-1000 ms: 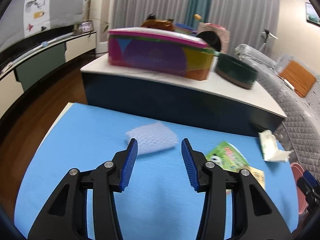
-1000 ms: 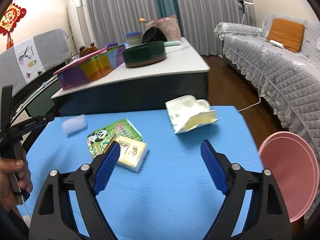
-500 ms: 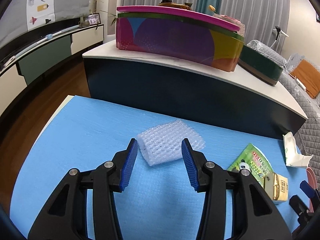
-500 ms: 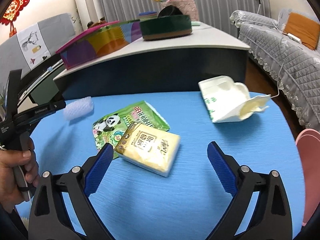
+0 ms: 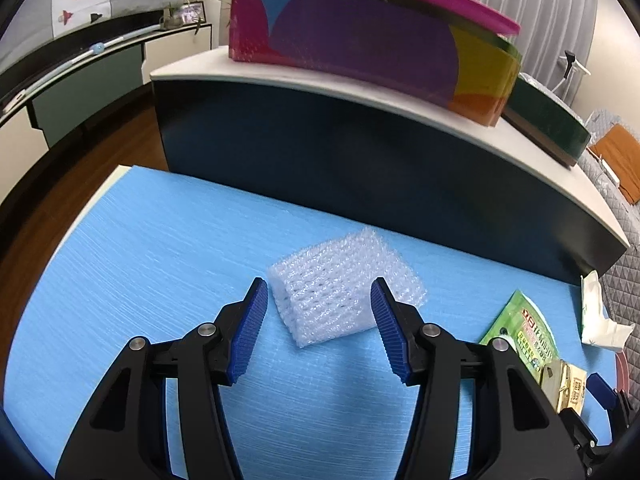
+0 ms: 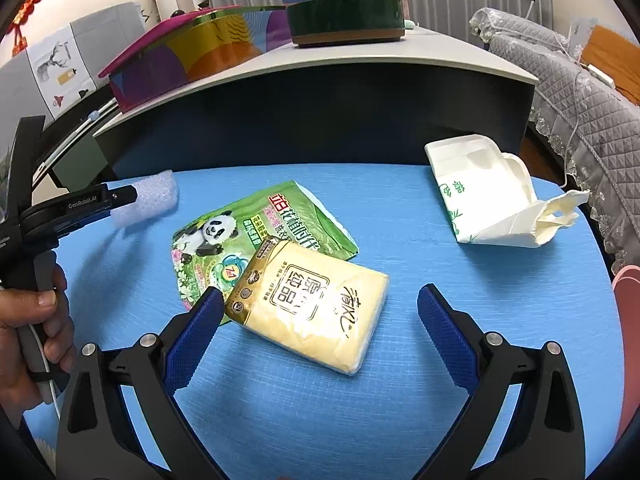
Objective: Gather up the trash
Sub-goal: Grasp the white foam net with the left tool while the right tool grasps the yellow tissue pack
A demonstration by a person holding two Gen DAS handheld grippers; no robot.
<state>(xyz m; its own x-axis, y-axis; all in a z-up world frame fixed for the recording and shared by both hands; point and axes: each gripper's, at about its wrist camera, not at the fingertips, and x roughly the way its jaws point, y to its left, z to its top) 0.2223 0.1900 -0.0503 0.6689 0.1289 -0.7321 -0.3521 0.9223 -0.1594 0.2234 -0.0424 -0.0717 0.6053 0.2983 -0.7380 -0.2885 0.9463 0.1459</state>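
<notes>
A folded piece of white bubble wrap [image 5: 344, 280] lies on the blue mat [image 5: 160, 264]. My left gripper [image 5: 316, 320] is open, its fingers on either side of the wrap's near end, not closed on it. My right gripper [image 6: 320, 320] is open just above a yellow tissue pack [image 6: 316, 304], which lies on a green panda pouch [image 6: 256, 232]. A torn white carton [image 6: 492, 208] lies at the mat's far right. The wrap also shows in the right wrist view [image 6: 148, 196], beside the left gripper [image 6: 72, 208].
A dark low table [image 5: 360, 144] stands right behind the mat, bearing a colourful box [image 5: 372, 40] and a green round tin [image 6: 344, 20]. A pink bin [image 6: 628, 320] stands at the mat's right edge. A grey quilted sofa [image 6: 580, 92] is at the right.
Both grippers have moved forward and down. The left one now straddles the bubble wrap; the right one has closed in on the tissue pack. Both stay open.
</notes>
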